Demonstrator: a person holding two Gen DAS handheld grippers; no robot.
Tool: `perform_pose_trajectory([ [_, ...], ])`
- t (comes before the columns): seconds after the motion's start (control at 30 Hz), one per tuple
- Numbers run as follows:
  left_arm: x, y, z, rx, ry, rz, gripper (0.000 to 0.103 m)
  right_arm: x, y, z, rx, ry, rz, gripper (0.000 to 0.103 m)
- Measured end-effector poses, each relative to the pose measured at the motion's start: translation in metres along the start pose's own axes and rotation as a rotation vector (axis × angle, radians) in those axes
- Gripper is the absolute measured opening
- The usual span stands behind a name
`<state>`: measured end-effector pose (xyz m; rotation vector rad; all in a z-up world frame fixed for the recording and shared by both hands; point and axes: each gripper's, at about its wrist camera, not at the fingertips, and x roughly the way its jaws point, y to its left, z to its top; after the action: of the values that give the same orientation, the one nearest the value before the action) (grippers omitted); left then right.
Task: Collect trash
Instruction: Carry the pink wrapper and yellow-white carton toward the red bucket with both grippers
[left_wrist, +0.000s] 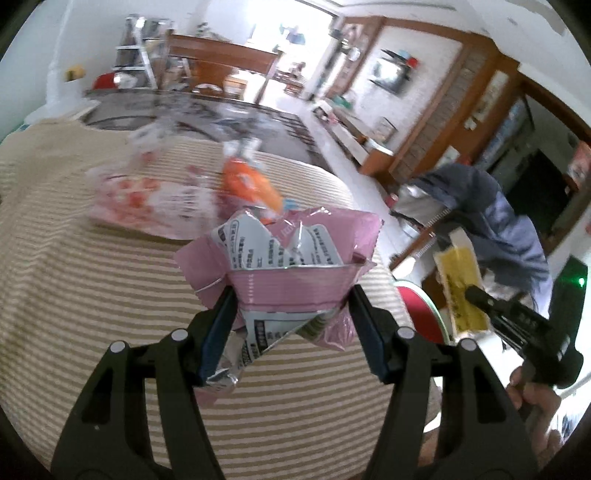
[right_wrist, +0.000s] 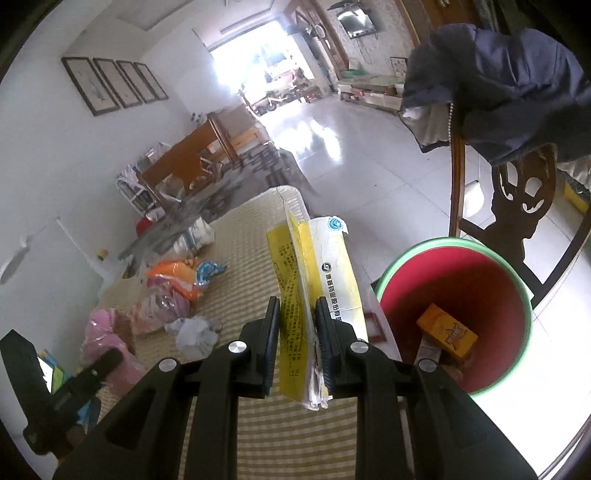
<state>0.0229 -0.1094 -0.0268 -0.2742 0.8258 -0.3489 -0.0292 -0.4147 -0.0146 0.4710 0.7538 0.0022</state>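
My left gripper (left_wrist: 291, 295) is shut on a crumpled pink and silver snack wrapper (left_wrist: 284, 258), held above the striped tablecloth (left_wrist: 110, 295). My right gripper (right_wrist: 297, 310) is shut on a yellow and white packet (right_wrist: 314, 280), held above the table edge, left of the red trash bin with a green rim (right_wrist: 458, 291). An orange box (right_wrist: 447, 334) lies inside the bin. In the left wrist view the right gripper (left_wrist: 476, 295) holds the yellow packet (left_wrist: 460, 288) over the bin (left_wrist: 421, 310).
More trash lies on the table: an orange wrapper (left_wrist: 247, 184), a pink-printed clear bag (left_wrist: 147, 199), crumpled white paper (right_wrist: 194, 334) and pink bags (right_wrist: 107, 339). A wooden chair (right_wrist: 517, 206) draped with a blue jacket (right_wrist: 509, 85) stands behind the bin.
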Motion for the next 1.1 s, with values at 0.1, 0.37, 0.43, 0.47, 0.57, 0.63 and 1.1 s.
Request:
perform_pose_trajectory([
  [0.1, 0.007, -0.015, 0.000, 0.016, 0.018, -0.027, 0.060, -0.002, 0.003, -0.001, -0.017, 0.001, 0.011, 0.020],
  [0.37, 0.008, -0.029, -0.006, 0.044, 0.042, -0.034, 0.060, 0.004, 0.009, 0.001, 0.006, 0.012, 0.065, 0.020],
  [0.43, 0.004, -0.028, -0.007, 0.033, 0.043, -0.017, 0.060, 0.006, 0.014, 0.001, 0.001, 0.016, 0.077, 0.020],
  [0.47, 0.001, -0.027, -0.007, 0.025, 0.044, -0.011, 0.060, 0.006, 0.015, 0.001, 0.000, 0.016, 0.080, 0.020],
  [0.57, -0.008, -0.028, -0.006, 0.005, 0.045, -0.005, 0.060, 0.004, 0.015, 0.001, 0.005, 0.008, 0.094, 0.020],
  [0.63, -0.016, -0.033, -0.007, 0.005, 0.039, 0.000, 0.060, 0.002, 0.013, 0.001, 0.019, 0.002, 0.105, 0.020],
  [1.1, -0.083, -0.058, 0.004, 0.003, 0.009, -0.046, 0.060, 0.017, 0.031, -0.002, 0.046, 0.053, 0.135, 0.020],
])
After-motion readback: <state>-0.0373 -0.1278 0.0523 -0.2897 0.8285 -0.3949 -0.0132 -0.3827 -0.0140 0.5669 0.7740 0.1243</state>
